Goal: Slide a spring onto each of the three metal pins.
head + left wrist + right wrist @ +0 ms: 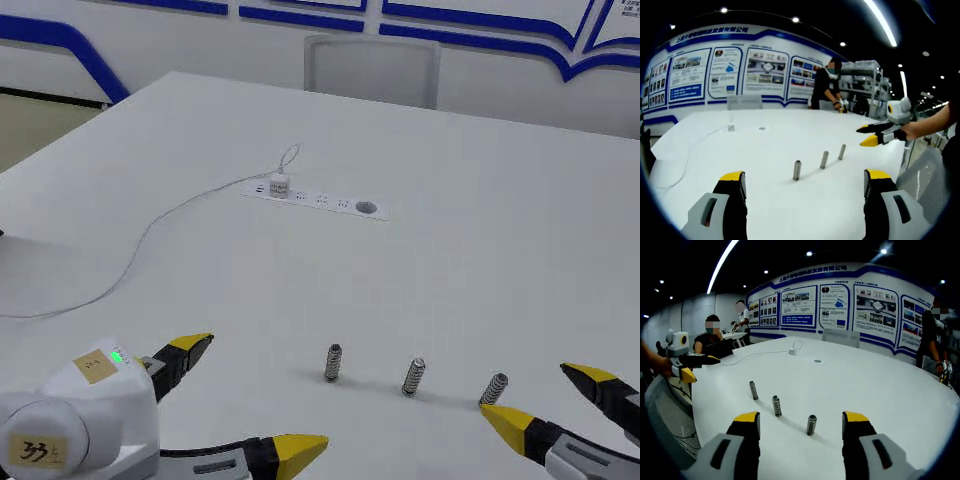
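Three short metal pins stand in a row on the white table [480, 230], and each has a coiled spring around it: left pin [333, 363], middle pin [414, 377], right pin [493, 388]. My left gripper [250, 395] is open and empty at the near left, a little short of the left pin. At the near right, my right gripper [548, 397] is open and empty beside the right pin. The left gripper view shows the pins [824, 159] ahead of the open left gripper [805, 176]. In the right gripper view the nearest pin [811, 424] stands just beyond the open right gripper [801, 417].
A white power strip [315, 198] lies mid-table with a small white plug [279, 185]; its cable [140, 240] trails toward the left edge. A grey chair [372, 68] stands at the far side. People [712, 335] sit and stand at other tables in the background.
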